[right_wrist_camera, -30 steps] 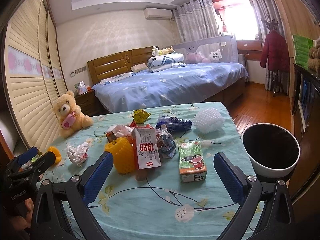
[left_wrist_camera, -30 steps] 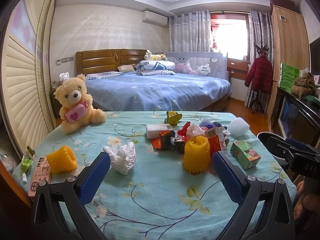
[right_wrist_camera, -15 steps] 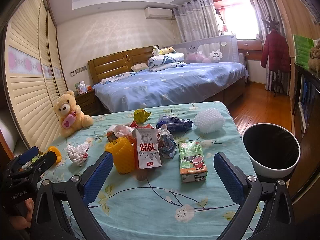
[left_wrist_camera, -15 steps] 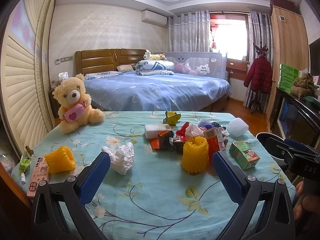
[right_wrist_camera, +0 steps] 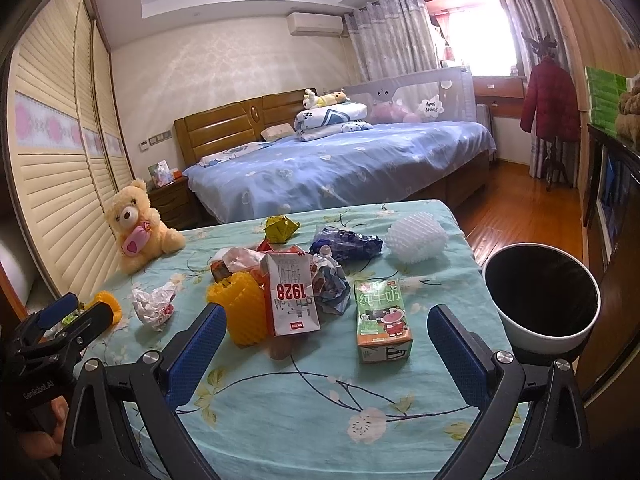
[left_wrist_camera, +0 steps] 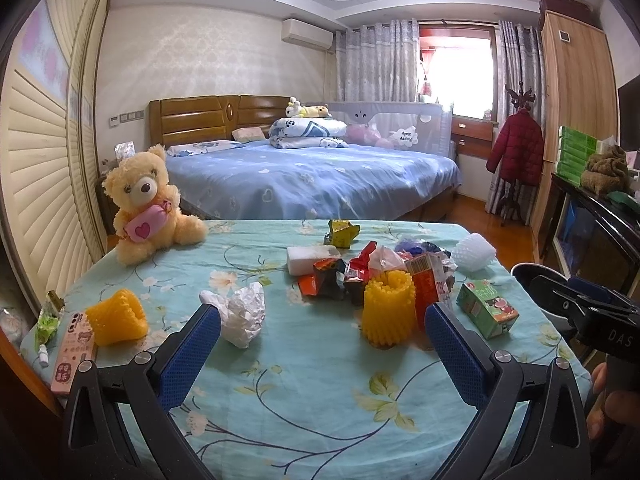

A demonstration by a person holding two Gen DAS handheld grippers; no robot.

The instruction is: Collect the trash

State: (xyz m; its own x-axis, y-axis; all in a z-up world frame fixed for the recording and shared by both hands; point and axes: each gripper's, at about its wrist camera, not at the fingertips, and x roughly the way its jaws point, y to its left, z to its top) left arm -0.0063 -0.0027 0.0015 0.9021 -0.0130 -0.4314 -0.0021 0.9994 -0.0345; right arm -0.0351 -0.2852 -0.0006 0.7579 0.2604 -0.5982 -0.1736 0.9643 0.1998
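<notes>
My L gripper is wide open, nothing in it, over near edge of the table. R gripper likewise spread wide, empty. Just ahead: crumpled white paper, yellow foam sleeve, 1928 carton, green milk box. Behind, wrapper pile, white foam net. Trash bin stands beside table's right edge. Teddy bear at far left.
</notes>
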